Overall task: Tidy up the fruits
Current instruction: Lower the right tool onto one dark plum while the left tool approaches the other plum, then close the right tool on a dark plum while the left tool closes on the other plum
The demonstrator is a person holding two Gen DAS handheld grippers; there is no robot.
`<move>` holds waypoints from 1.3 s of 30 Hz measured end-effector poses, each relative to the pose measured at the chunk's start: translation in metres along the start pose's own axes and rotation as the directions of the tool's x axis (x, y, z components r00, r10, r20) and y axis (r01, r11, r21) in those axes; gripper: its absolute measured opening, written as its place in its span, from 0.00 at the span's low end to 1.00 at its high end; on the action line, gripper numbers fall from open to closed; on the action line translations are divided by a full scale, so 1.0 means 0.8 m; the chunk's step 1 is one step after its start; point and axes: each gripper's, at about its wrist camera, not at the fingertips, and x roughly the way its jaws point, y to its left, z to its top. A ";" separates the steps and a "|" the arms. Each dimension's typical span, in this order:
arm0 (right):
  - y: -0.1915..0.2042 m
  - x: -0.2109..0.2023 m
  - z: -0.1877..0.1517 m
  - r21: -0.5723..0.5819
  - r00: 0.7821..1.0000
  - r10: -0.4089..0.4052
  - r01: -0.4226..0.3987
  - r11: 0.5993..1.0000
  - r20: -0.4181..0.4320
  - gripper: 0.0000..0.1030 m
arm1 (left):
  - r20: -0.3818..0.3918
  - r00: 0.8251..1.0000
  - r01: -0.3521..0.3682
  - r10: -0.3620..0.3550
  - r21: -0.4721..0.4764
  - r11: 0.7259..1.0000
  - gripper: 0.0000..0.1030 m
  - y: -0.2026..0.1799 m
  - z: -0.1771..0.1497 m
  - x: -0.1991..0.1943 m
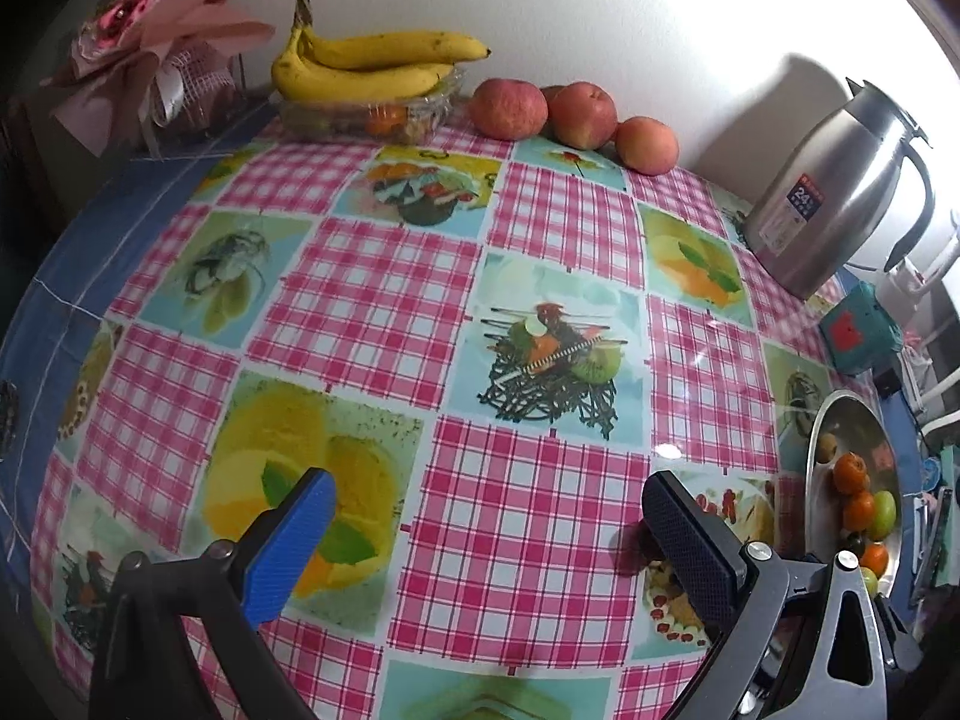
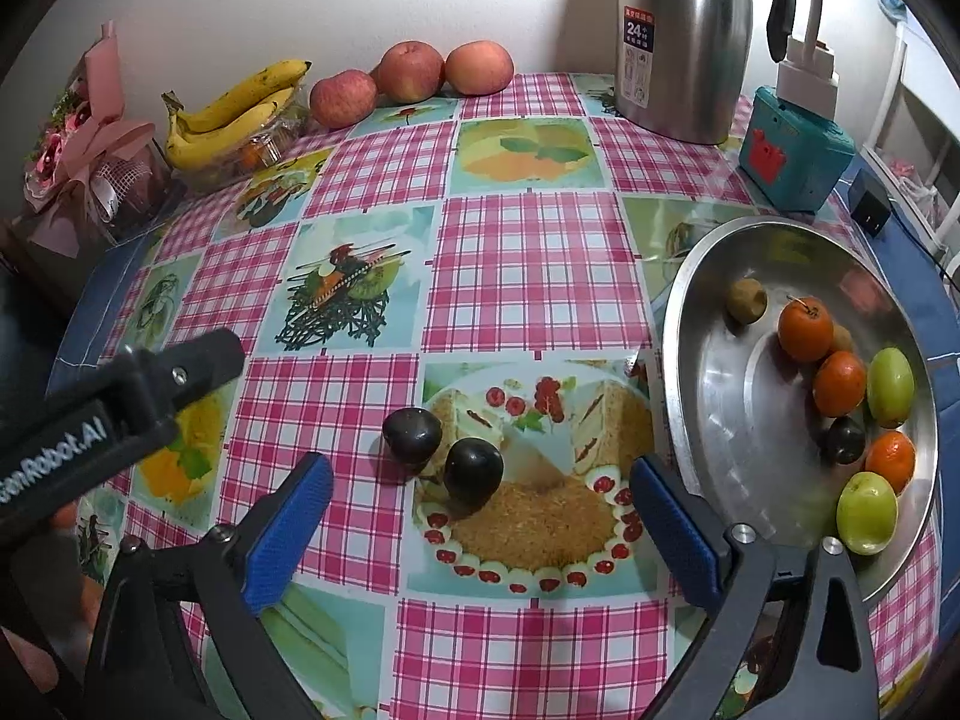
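Two dark plums [image 2: 412, 434] [image 2: 473, 469] lie on the checked tablecloth, just ahead of my right gripper [image 2: 480, 531], which is open and empty. To its right a steel bowl [image 2: 708, 372] holds several oranges [image 2: 805, 329], green fruits [image 2: 891, 387], a dark plum [image 2: 845, 440] and a brownish fruit [image 2: 746, 300]. My left gripper [image 1: 486, 531] is open and empty over the tablecloth; the bowl [image 1: 819, 450] shows at its right edge. The left gripper's body [image 2: 120, 396] shows at the left of the right wrist view.
Bananas [image 2: 240, 111] on a clear container and three apples [image 2: 414, 72] line the back wall. A steel kettle [image 2: 684, 36], a teal box [image 2: 792, 150] and a pink bouquet [image 2: 78, 144] stand around the table's edges.
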 end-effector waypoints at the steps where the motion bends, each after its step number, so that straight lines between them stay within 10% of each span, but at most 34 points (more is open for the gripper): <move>1: -0.001 0.001 0.000 0.002 1.000 0.000 0.000 1.000 -0.002 0.90 | -0.004 1.000 0.004 -0.004 0.003 1.000 1.00 -0.001 -0.001 0.002; 23: 0.002 0.041 -0.010 -0.027 0.994 -0.012 0.009 1.000 -0.107 0.58 | -0.174 0.984 0.039 -0.031 0.043 0.998 0.94 -0.021 -0.017 0.048; 39: 0.000 0.044 -0.004 -0.025 0.994 0.046 -0.049 0.998 -0.101 0.31 | -0.218 0.953 0.204 -0.211 -0.056 0.977 0.74 -0.036 -0.015 0.055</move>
